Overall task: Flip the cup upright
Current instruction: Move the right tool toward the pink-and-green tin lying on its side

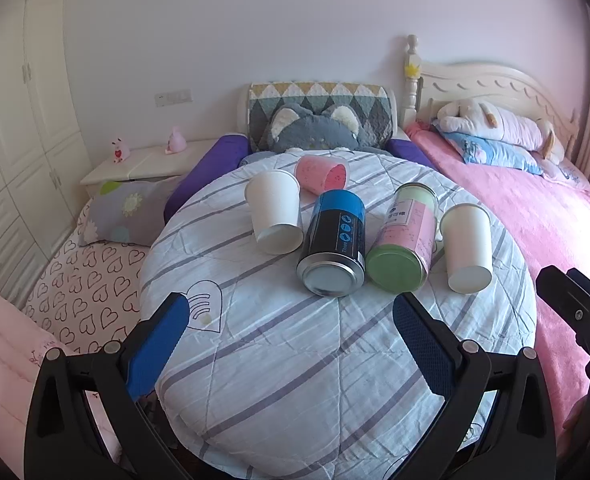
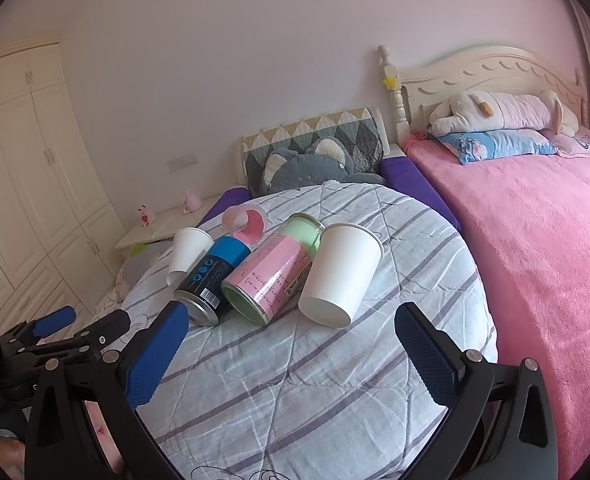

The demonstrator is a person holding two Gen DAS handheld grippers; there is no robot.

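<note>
On the round, stripe-quilted table (image 1: 287, 360), five containers are lying on their sides in a loose cluster toward the far half. Two white paper cups are lying with their bases pointing toward the cameras: one white paper cup at the left (image 1: 275, 211) (image 2: 187, 254) and another white paper cup at the right (image 1: 467, 247) (image 2: 341, 274). Between them, a blue-and-black can (image 1: 333, 242) (image 2: 209, 278) and a pink-and-green canister (image 1: 405, 236) (image 2: 273, 274) are resting side by side, close enough that they appear to be touching. Behind the can, at the far side, a pink plastic cup (image 1: 322, 173) (image 2: 245, 222) is lying with its mouth opening toward the right.

Near the table's front edge, the left gripper (image 1: 291, 344) is hovering with its blue-padded fingers spread wide, gripping nothing, well apart from the containers. Further right, the right gripper (image 2: 291, 354) is likewise hanging with jaws released and empty, and the right-hand cup's base is sitting just beyond the gap between its fingers.

Beyond the table, a grey plush cat (image 1: 315, 132) is leaning against a quilted headboard, and a pink bedspread (image 2: 543, 240) is covering the bed on the right.
</note>
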